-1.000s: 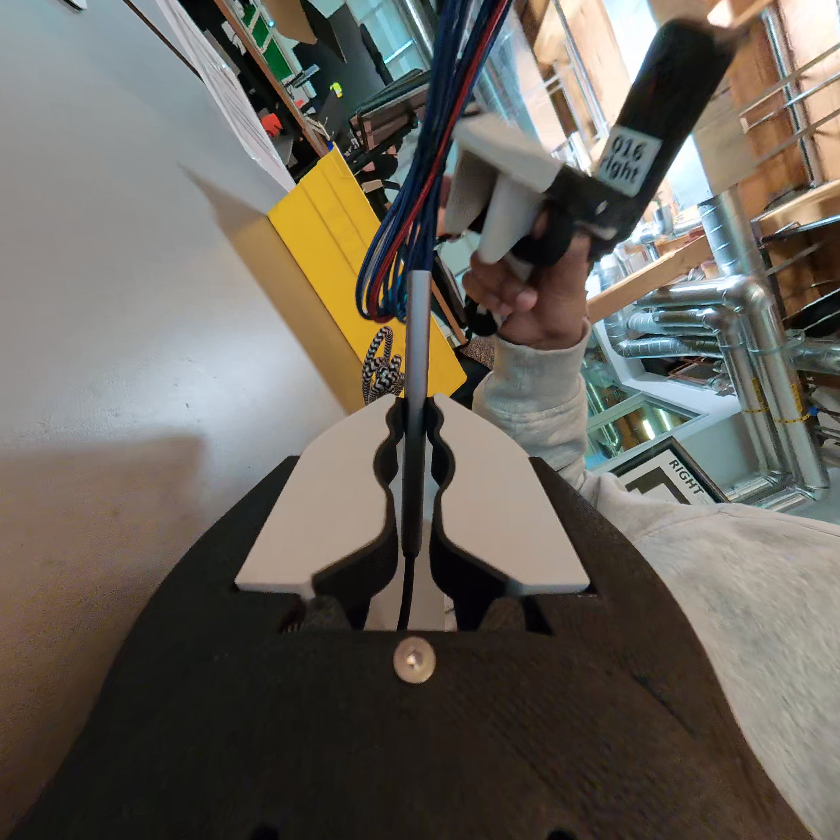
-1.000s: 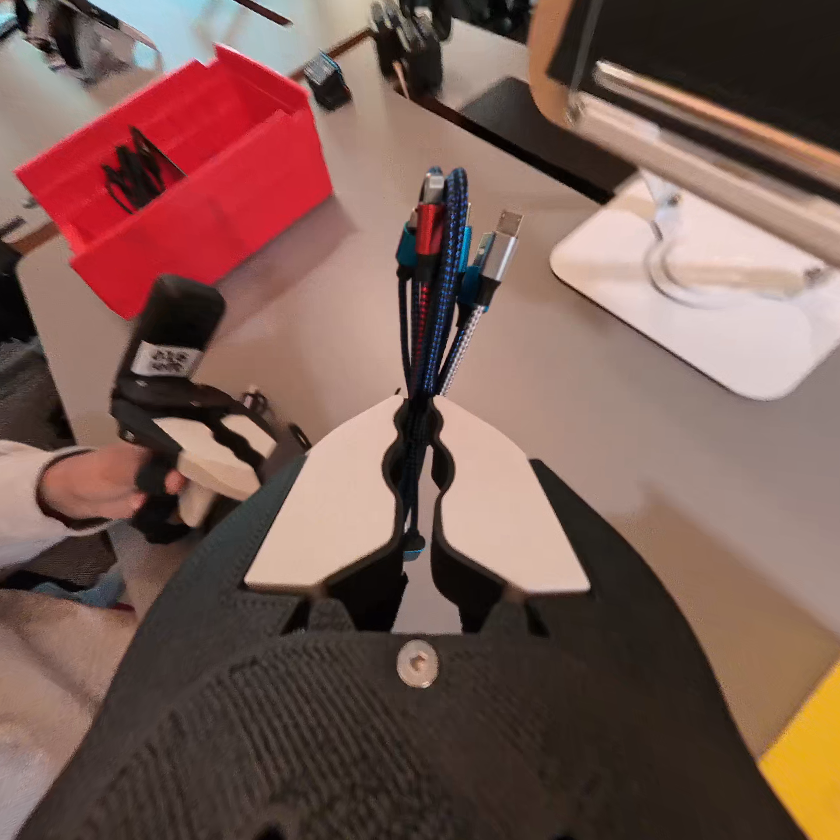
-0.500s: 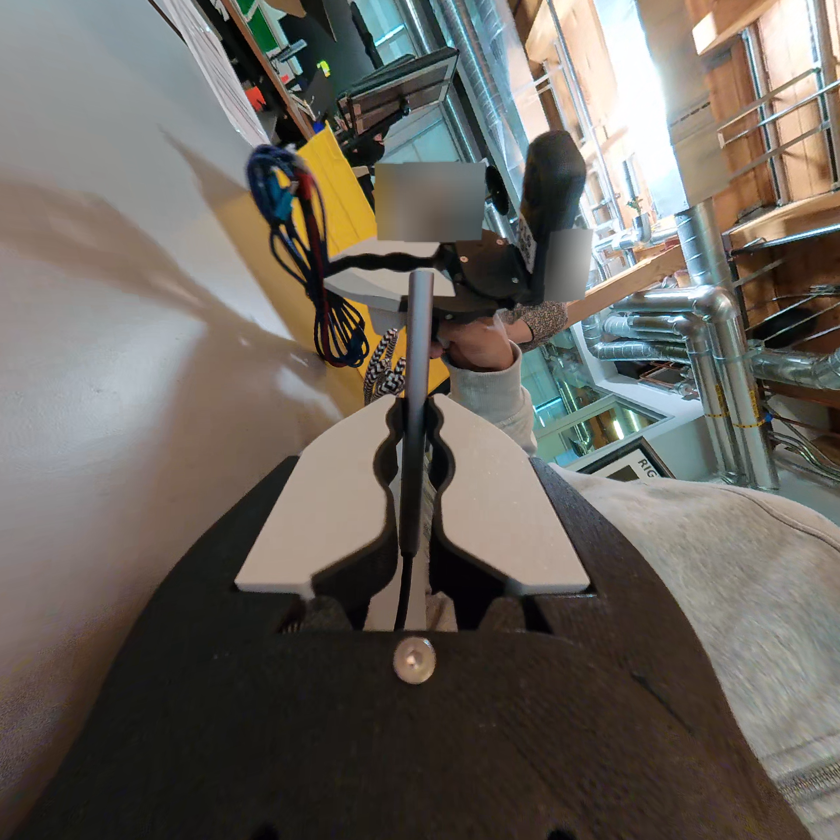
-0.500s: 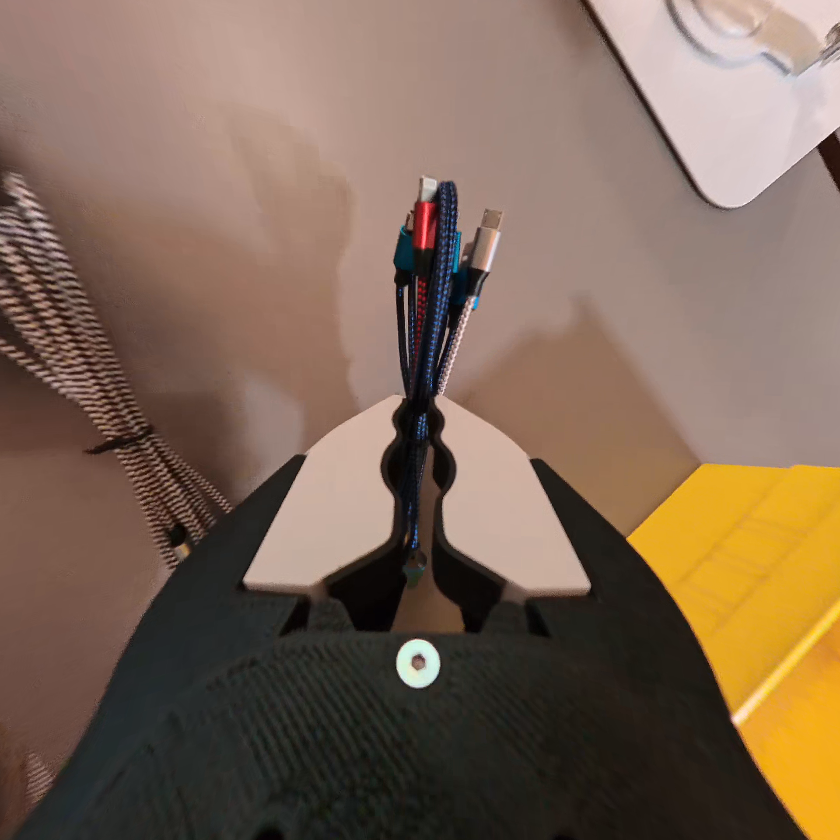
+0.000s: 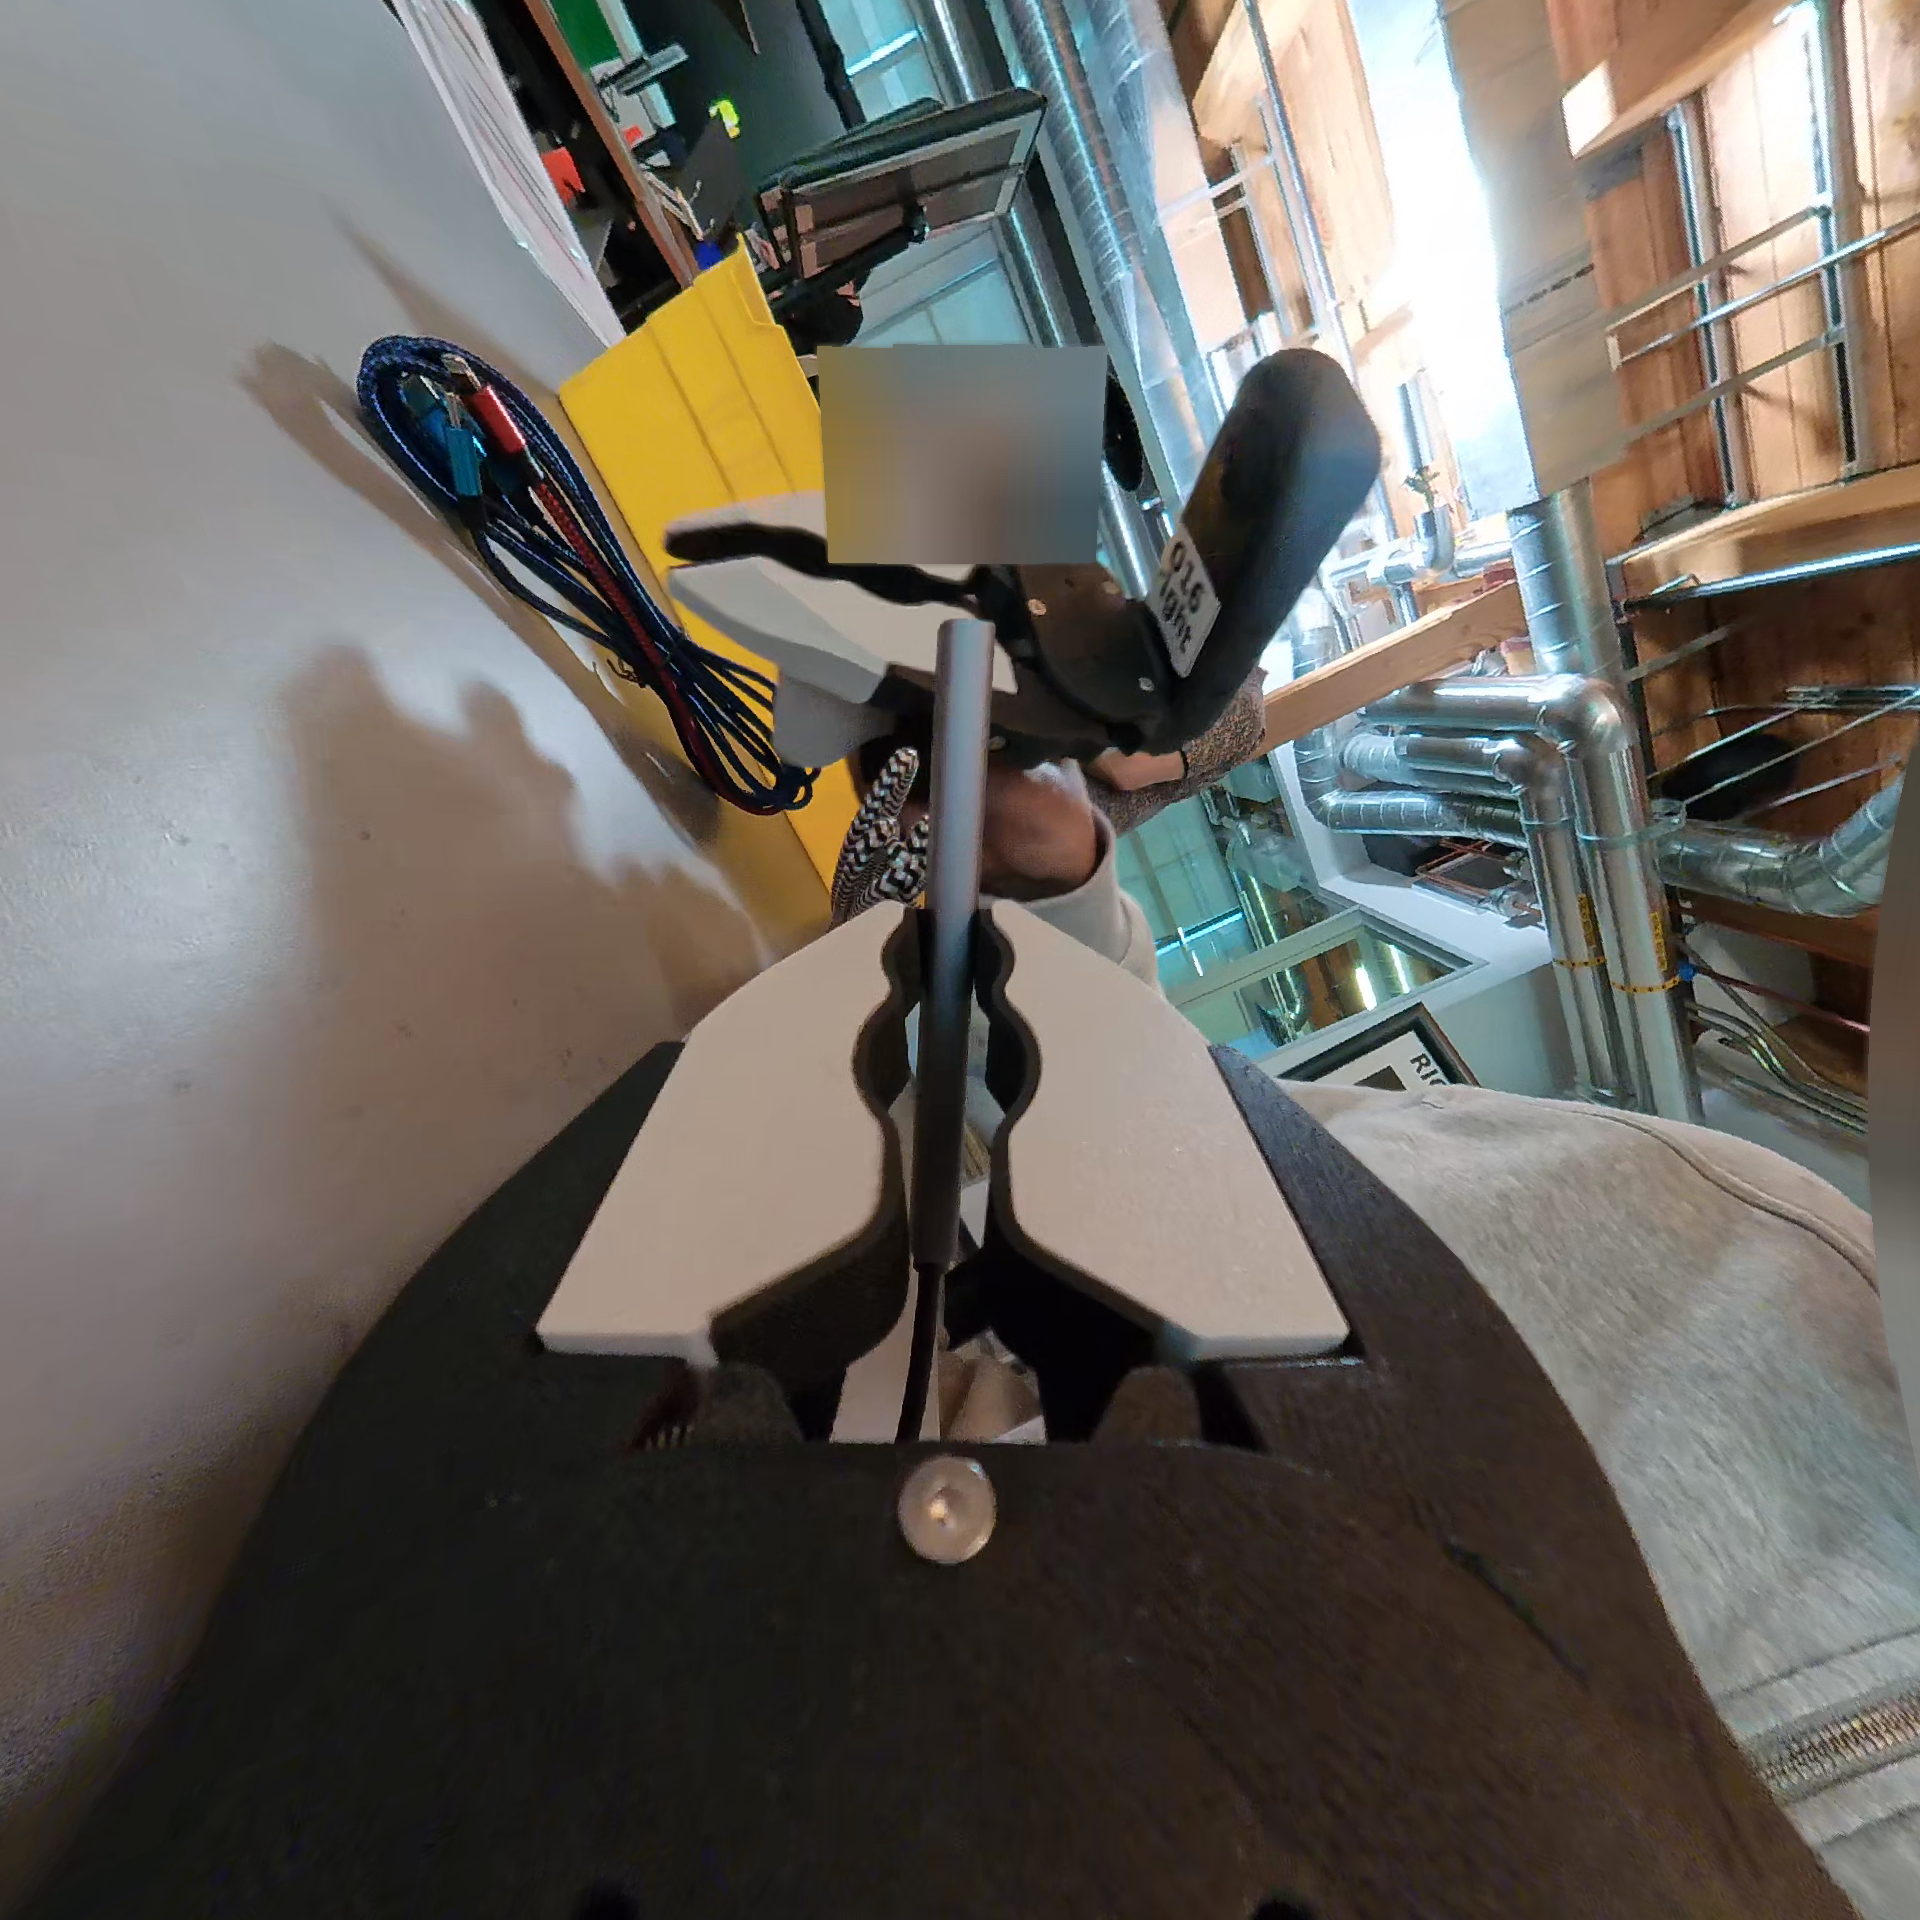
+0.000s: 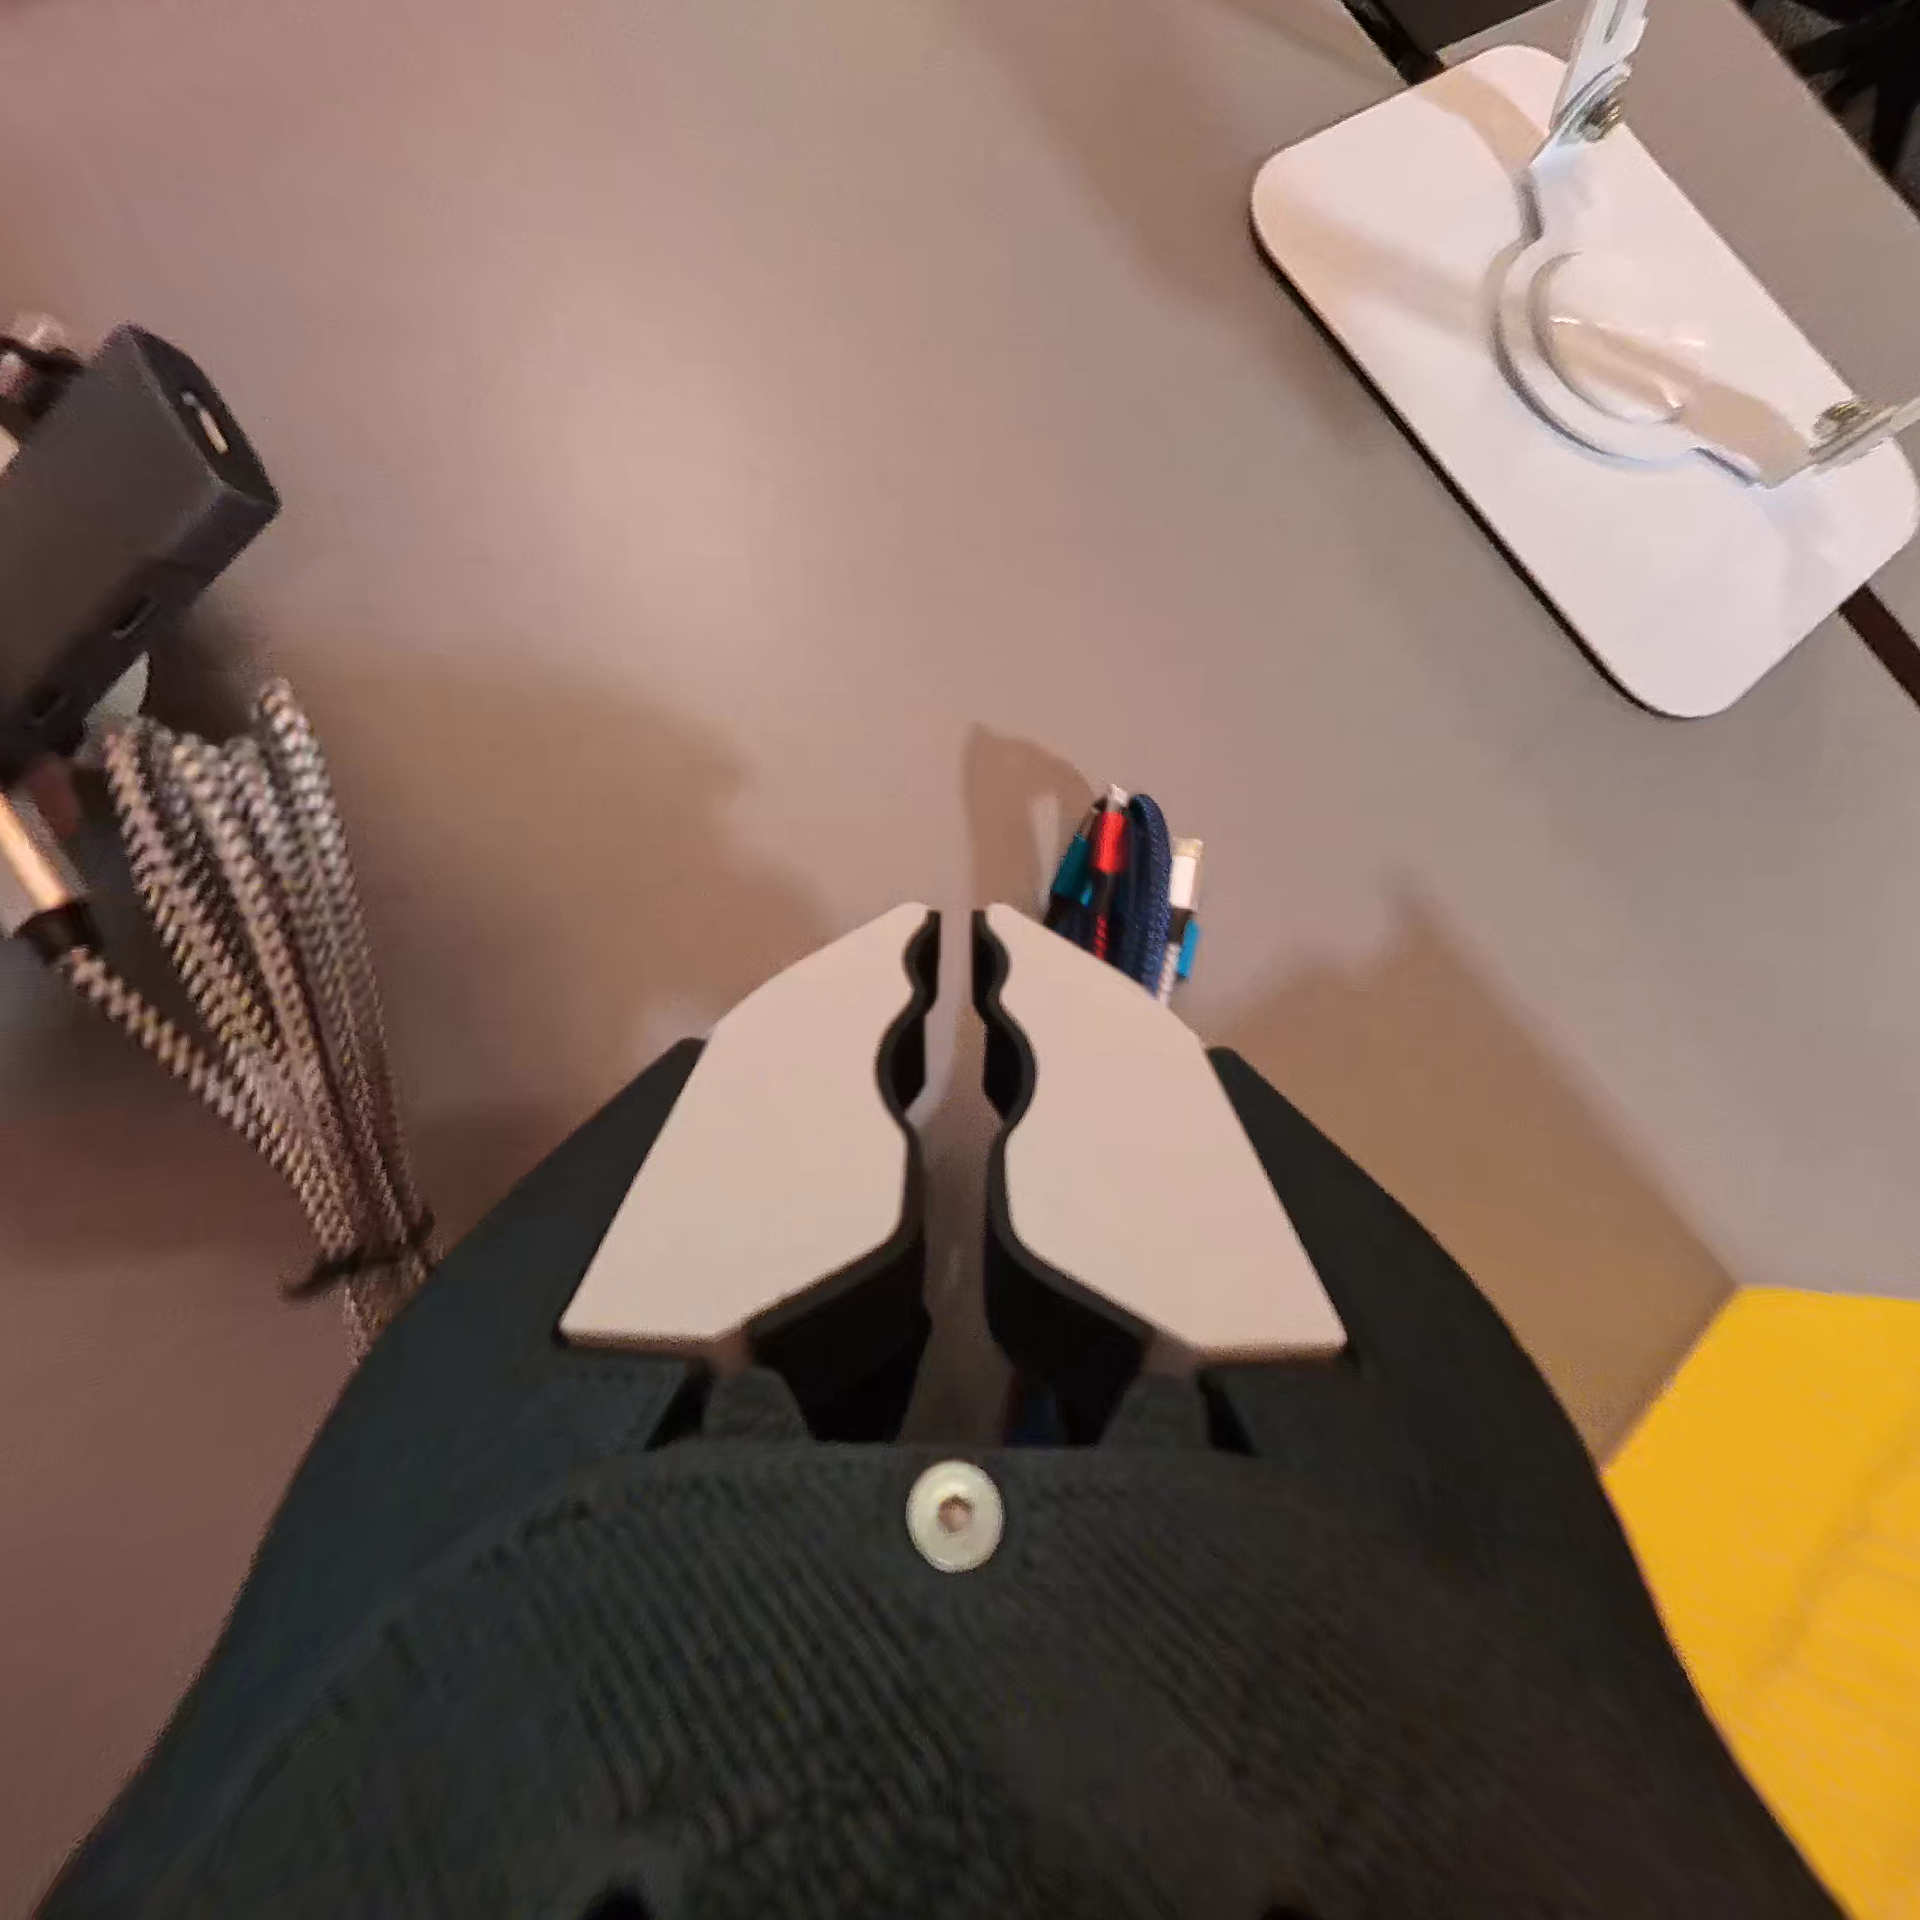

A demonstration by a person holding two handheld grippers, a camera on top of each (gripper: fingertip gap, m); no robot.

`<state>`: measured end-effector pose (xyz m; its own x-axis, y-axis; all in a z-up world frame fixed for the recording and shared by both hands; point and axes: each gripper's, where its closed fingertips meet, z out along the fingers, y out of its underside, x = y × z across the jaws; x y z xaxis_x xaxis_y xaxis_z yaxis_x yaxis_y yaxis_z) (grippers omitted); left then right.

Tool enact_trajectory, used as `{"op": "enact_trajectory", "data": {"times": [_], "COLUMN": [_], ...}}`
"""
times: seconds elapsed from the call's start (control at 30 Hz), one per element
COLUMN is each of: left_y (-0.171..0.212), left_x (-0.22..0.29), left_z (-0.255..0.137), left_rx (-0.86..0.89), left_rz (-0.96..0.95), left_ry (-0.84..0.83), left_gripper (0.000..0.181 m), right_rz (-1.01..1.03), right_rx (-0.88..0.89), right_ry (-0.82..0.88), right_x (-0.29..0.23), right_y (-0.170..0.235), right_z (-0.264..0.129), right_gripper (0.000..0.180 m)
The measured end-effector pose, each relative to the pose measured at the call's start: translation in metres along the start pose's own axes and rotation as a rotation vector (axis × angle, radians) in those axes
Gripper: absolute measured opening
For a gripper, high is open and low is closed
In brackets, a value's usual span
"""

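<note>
My left gripper (image 5: 951, 914) is shut on a thin grey hub (image 5: 961, 748), seen edge on, with a black lead at its lower end. The hub also shows at the left of the right wrist view (image 6: 114, 488), next to a black-and-white braided cable (image 6: 249, 914). My right gripper (image 6: 956, 914) is empty, its jaws nearly together with a thin gap. A bundle of blue and red cables (image 6: 1127, 894) lies on the table just past its right fingertip and partly under it. In the left wrist view the bundle (image 5: 540, 520) lies beside the right gripper (image 5: 727, 582).
The grey table (image 6: 727, 416) carries a white monitor stand base (image 6: 1558, 416) at the far right. A yellow bin (image 6: 1787, 1538) stands at the near right and shows in the left wrist view (image 5: 686, 416) behind the bundle. A person's sleeve (image 5: 1558, 1351) fills the right.
The right gripper swung down to the table with the cable bundle, and the bundle has left its jaws and now lies on the table. The left gripper kept hold of the hub.
</note>
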<state>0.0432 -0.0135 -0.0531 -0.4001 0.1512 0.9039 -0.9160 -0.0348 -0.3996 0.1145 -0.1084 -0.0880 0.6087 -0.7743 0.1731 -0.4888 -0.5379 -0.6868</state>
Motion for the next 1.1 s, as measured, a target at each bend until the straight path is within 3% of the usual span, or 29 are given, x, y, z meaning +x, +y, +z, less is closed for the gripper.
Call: {"op": "enact_trajectory", "data": {"times": [0.03, 0.17, 0.33, 0.6, 0.8, 0.97, 1.1], "left_y": [-0.001, 0.000, 0.001, 0.001, 0.001, 0.000, 0.001], "left_x": [0.000, 0.000, 0.001, 0.002, 0.003, 0.004, 0.004], "left_z": [0.001, 0.001, 0.001, 0.000, -0.001, -0.005, -0.007], "left_rx": [0.004, 0.001, 0.001, 0.003, 0.007, 0.003, -0.027], "left_rz": [-0.004, 0.000, -0.007, -0.018, -0.022, -0.010, 0.002], "left_ry": [0.001, 0.003, 0.007, 0.016, 0.028, 0.027, 0.026], "left_gripper": [0.008, 0.008, 0.008, 0.008, 0.008, 0.008, 0.008], "right_rz": [0.030, 0.098, 0.025, 0.087, 0.048, 0.042, 0.161], "right_rx": [0.008, -0.068, -0.132, -0.123, 0.053, 0.147, 0.216], "right_ry": [0.015, 0.096, 0.278, 0.237, 0.053, -0.263, -0.571], "right_x": [0.000, 0.008, 0.038, 0.047, 0.019, -0.028, -0.058], "right_y": [-0.001, 0.013, 0.021, 0.027, 0.009, 0.000, -0.019], "right_z": [0.008, 0.036, 0.039, 0.045, 0.029, 0.007, -0.023], "right_gripper": [0.015, 0.022, 0.027, 0.011, 0.007, 0.006, 0.005]}}
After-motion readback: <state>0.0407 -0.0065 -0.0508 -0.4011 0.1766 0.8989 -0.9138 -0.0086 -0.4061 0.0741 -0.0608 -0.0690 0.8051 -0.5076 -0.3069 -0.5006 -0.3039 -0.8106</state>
